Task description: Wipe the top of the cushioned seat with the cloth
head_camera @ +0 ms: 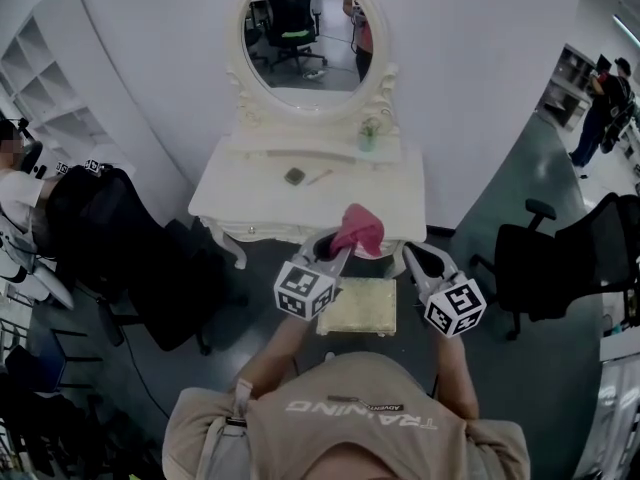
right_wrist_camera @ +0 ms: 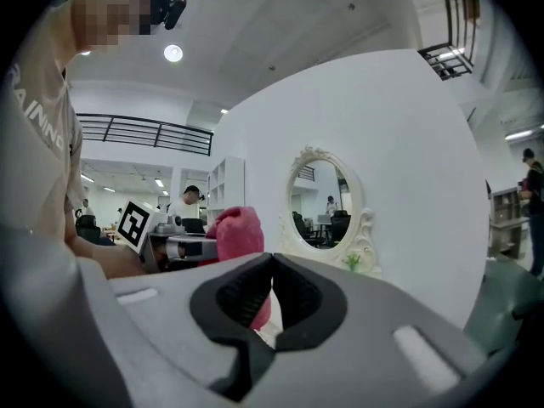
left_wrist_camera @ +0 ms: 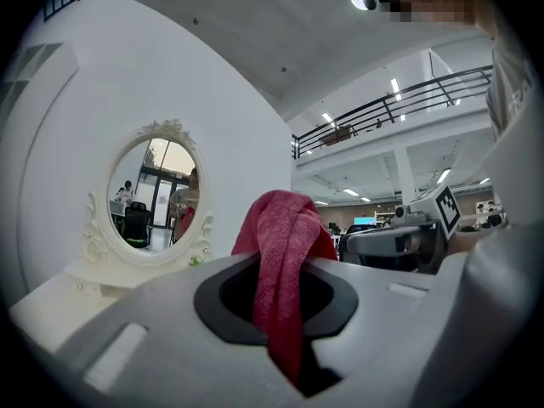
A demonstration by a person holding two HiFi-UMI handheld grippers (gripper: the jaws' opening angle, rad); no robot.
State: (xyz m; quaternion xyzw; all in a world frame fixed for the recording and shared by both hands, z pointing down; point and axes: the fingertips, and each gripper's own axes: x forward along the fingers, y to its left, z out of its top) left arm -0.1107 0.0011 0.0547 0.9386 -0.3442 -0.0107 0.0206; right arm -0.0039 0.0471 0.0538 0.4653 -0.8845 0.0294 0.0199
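Observation:
My left gripper (head_camera: pixel 337 249) is shut on a red cloth (head_camera: pixel 359 230), which bunches up above its jaws in front of the white dressing table (head_camera: pixel 240 204). In the left gripper view the cloth (left_wrist_camera: pixel 285 236) is pinched between the jaws and stands up from my left gripper (left_wrist_camera: pixel 279 300). The cream cushioned seat (head_camera: pixel 358 307) lies below, between the two marker cubes. My right gripper (head_camera: pixel 421 255) is held to the right of the cloth, apart from it. In its own view my right gripper (right_wrist_camera: pixel 274 256) has its jaws shut on nothing, and the cloth (right_wrist_camera: pixel 240 232) shows behind them.
An oval mirror (head_camera: pixel 305 28) and a small green plant (head_camera: pixel 368 136) stand on the dressing table. A black office chair (head_camera: pixel 120 248) stands at the left and another (head_camera: pixel 560 268) at the right. A person (head_camera: pixel 605 98) stands far right, and another sits at the left edge.

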